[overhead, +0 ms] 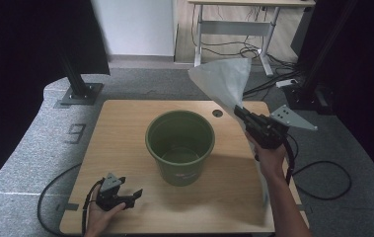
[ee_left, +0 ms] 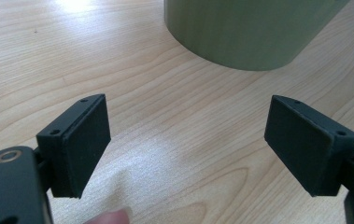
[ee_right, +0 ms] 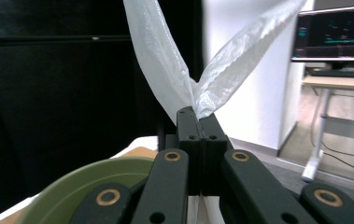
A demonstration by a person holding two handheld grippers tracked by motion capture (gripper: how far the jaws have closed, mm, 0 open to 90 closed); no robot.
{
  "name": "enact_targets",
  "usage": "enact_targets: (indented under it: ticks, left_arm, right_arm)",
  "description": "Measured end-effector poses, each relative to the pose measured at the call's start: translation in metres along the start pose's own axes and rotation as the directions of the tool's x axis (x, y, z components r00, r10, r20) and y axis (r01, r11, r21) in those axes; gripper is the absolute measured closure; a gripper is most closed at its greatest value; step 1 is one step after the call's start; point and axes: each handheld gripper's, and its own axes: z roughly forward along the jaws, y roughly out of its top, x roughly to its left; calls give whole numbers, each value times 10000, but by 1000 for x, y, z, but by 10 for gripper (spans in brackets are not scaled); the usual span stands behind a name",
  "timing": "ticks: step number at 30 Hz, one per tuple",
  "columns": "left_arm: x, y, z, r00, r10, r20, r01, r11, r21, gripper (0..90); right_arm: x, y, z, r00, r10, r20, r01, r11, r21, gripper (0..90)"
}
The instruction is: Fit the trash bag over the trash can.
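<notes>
The table [overhead: 125, 148] carries a green bucket [overhead: 180, 146] at its middle, empty inside and without a liner. A thin white plastic bag [overhead: 224, 81] hangs in the air above the table's far right corner, pinched at one point and not yet spread open. The right gripper [overhead: 239, 112] has its jaws clamped tight on the bag. The left gripper [overhead: 135, 195] rests near the front left corner, jaws wide apart, holding nothing. By my reading, lining the bucket remains undone.

Left hand-held gripper [overhead: 134, 196] low, jaws wide apart, right hand-held gripper [overhead: 237, 109] raised, jaws clamped together
</notes>
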Motion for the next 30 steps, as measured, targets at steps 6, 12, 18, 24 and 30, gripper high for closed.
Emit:
enact_targets:
  ticks: [6,12,18,24,30]
  left_arm:
    - [4,-1,-1,9998,-213,17,213,9998,-63,143]
    - [3,-1,1,9997,-246,36,246,9997,-38,144]
    - [3,-2,1,9997,-224,5,224,9997,8,144]
    - [4,-3,2,9997,-257,-30,257,9997,58,144]
    - [5,-3,2,9995,-327,-17,327,9995,35,144]
  right_arm:
    - [24,-24,2,9957,-66,-925,97,9994,332,889]
    - [41,-54,8,9867,10,-1623,150,9952,972,889]
    - [49,-74,20,9810,167,-1931,166,9854,1693,889]
    - [50,-91,28,9757,531,-2127,-28,9732,2299,888]
    - [50,-101,29,9722,684,-2240,-65,9639,2662,886]
